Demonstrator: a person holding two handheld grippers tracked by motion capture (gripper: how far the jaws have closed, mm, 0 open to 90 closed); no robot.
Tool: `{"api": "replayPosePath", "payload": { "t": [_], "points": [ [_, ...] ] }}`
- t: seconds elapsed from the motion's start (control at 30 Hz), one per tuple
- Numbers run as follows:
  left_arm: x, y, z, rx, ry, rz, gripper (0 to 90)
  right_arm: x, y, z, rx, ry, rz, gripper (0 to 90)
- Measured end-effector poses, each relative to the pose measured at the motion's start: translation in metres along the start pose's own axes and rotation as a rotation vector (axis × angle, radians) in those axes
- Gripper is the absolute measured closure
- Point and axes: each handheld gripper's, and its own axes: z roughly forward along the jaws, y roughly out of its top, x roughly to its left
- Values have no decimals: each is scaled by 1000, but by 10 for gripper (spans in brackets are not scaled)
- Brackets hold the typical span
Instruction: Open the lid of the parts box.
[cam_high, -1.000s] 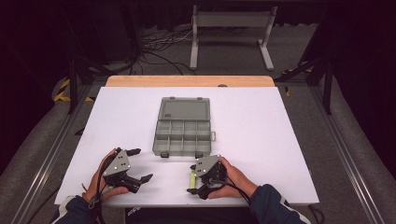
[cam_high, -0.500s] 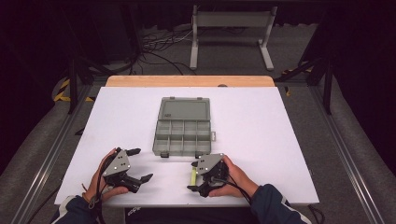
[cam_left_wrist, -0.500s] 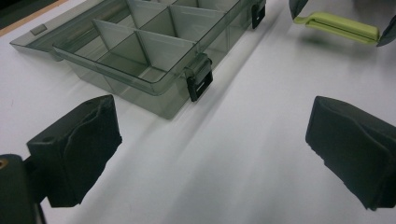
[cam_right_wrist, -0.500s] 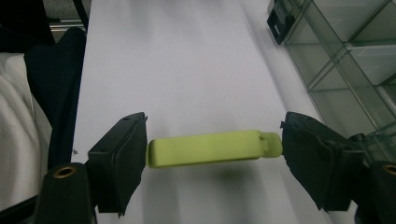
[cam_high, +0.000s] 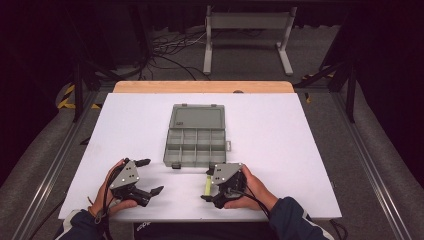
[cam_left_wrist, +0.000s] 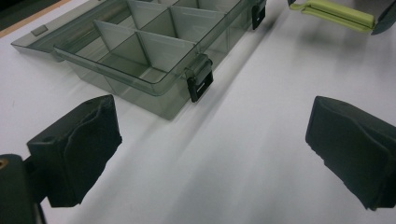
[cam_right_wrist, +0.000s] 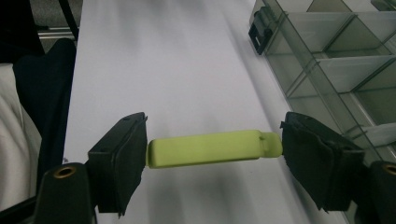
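A grey see-through organiser box (cam_high: 196, 131) lies open in the middle of the white table (cam_high: 300, 150), its lid flat behind it and its compartments empty. My right gripper (cam_high: 207, 186) rests on the table in front of the box's right half. It is shut end to end on a yellow-green plastic bar (cam_right_wrist: 205, 149), and both pads touch the bar's ends. My left gripper (cam_high: 151, 176) sits to the left, near the box's front left latch (cam_left_wrist: 200, 84). Its jaws stand wide apart over bare table. The bar (cam_left_wrist: 341, 14) also lies at the far right of the left gripper view.
The table's front edge runs just under both hands. A wooden strip (cam_high: 202, 86) borders the far edge. Cables and a metal stand (cam_high: 247, 30) lie on the dark floor beyond. A dark sleeve (cam_right_wrist: 42, 93) is at the left of the right gripper view.
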Motion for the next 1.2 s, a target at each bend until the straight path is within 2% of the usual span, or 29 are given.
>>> {"api": "replayPosePath", "payload": {
  "t": [0.43, 1.0, 1.2],
  "points": [
    [1, 0, -1, -2, 6, 4, 37, -3, 3, -8, -34, -41, 15, 241],
    [1, 0, 0, -2, 7, 1, 37, -11, 8, -15, -71, -133, 46, 242],
    [0, 0, 0, -2, 1, -6, 37, -17, 13, -16, -81, -151, 58, 241]
  ]
}}
